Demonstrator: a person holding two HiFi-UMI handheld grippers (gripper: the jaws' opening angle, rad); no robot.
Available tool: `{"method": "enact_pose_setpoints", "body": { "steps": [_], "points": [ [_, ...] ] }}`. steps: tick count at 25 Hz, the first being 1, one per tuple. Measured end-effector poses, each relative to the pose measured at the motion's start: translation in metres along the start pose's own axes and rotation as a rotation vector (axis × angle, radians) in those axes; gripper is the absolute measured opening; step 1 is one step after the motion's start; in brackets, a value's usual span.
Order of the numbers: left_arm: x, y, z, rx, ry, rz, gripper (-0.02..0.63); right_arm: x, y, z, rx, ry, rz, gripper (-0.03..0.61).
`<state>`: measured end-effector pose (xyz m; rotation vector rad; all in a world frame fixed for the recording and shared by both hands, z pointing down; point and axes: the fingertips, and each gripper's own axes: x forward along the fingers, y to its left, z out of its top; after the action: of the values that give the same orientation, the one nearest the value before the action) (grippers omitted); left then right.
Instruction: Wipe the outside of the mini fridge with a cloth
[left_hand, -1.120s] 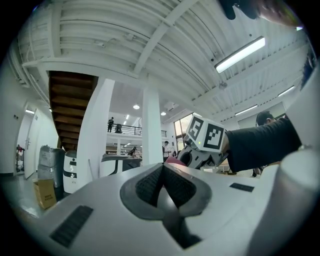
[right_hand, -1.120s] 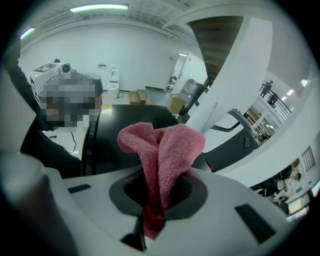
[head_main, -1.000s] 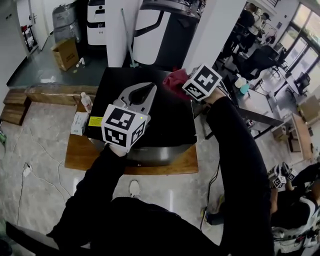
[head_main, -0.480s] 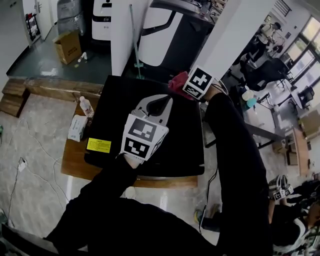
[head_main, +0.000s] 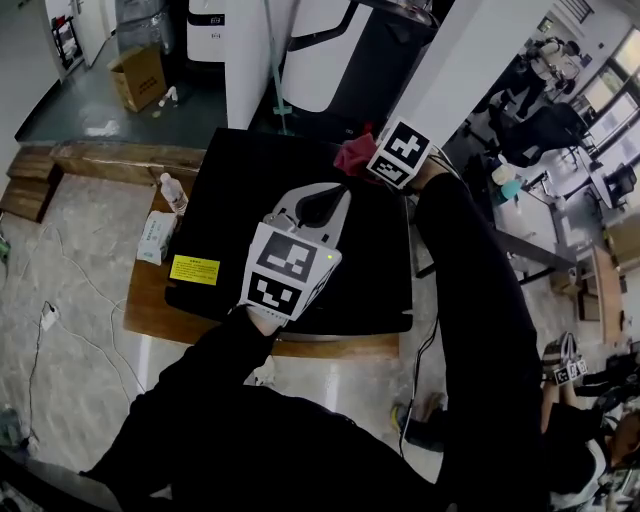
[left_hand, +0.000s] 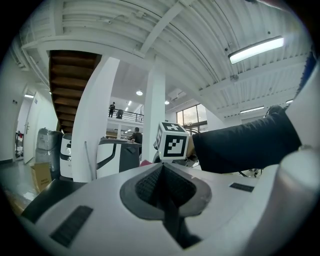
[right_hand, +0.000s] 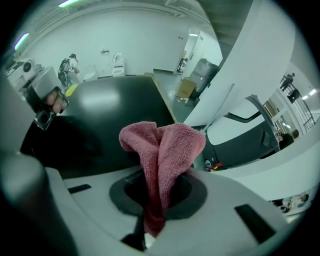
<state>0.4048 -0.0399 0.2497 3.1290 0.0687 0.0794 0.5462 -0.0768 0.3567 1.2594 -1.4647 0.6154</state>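
Two claws hang over the black top of the mini fridge (head_main: 230, 190). Its front and sides are hidden beneath that top in the head view. At its left, a bottle (head_main: 173, 193) and a small box (head_main: 155, 237) sit on the wooden platform (head_main: 150, 300) that carries the fridge. A yellow sticker (head_main: 194, 268) lies near the top's front left corner, its print too small to read. The left claw (head_main: 338, 193) is above the middle of the top, jaws pressed together with nothing between them. At the far right corner the right claw (head_main: 372, 160) pinches the pink cloth (head_main: 352, 155), which bunches out past the jaws. Whether the cloth touches the fridge cannot be told. The person's sleeve (head_main: 470, 260) covers the fridge's right edge. A second ago the left claw overlapped the sticker; now the sticker shows whole, and the cloth stays at the same corner.
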Motion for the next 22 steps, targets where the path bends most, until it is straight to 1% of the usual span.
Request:
{"method": "enact_pose_setpoints", "body": {
  "steps": [7,14,22],
  "points": [
    [-0.031,-0.037,0.001,0.013,-0.008,0.019,0.006,-0.021,0.061,-0.015,-0.004,0.009,0.045,0.046],
    [-0.074,-0.074,0.003,0.055,-0.008,0.053,0.006,-0.044,0.130,-0.031,-0.021,0.013,0.095,0.046],
    [-0.119,-0.109,-0.007,0.041,0.001,0.086,0.006,-0.071,0.209,-0.049,-0.072,0.032,0.134,0.046]
  ]
}}
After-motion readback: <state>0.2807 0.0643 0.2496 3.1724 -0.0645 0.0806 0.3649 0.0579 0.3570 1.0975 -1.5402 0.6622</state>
